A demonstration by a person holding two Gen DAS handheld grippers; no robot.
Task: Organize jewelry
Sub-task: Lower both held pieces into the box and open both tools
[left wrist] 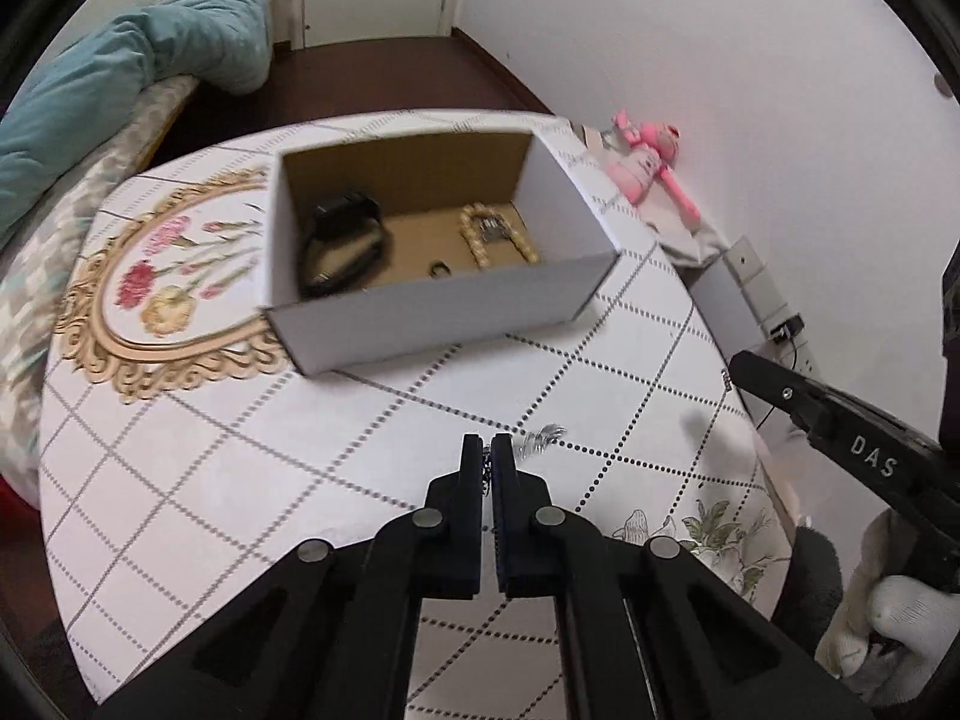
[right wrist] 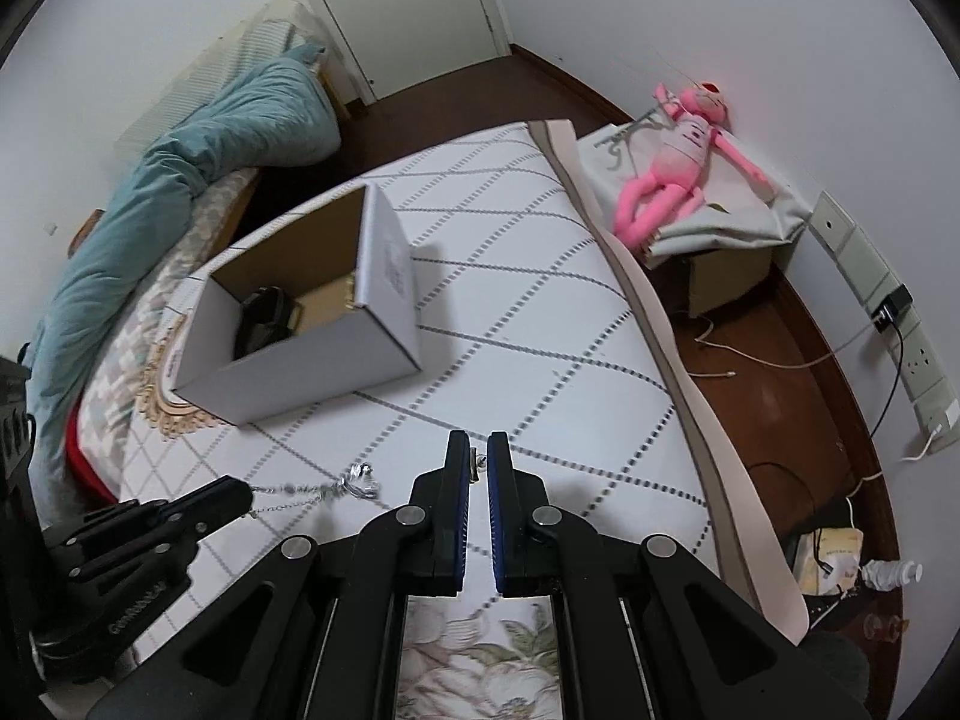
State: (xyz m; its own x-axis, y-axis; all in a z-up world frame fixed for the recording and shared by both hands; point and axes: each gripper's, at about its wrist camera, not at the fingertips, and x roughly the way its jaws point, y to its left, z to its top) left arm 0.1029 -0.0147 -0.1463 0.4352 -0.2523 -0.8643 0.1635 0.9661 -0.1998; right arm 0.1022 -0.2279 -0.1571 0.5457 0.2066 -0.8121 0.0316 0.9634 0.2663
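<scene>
— What is the left gripper [left wrist: 488, 450] doing?
— Its two fingers are pinched almost together, low over the table.
— And the right gripper [right wrist: 479, 450]?
— Nearly closed too, beside the left. A white-gloved hand [left wrist: 894, 612] holds it.

Ahead of me a teal quilt [right wrist: 180, 180] lies heaped along the bed. A pink plush toy [right wrist: 678, 162] sprawls on a grey cloth [right wrist: 744, 210] by the wall. Behind them I see a white door [right wrist: 414, 6], a wall power strip [right wrist: 870, 288] with a black plug [right wrist: 892, 304], and dark wooden floor [right wrist: 780, 372].
</scene>
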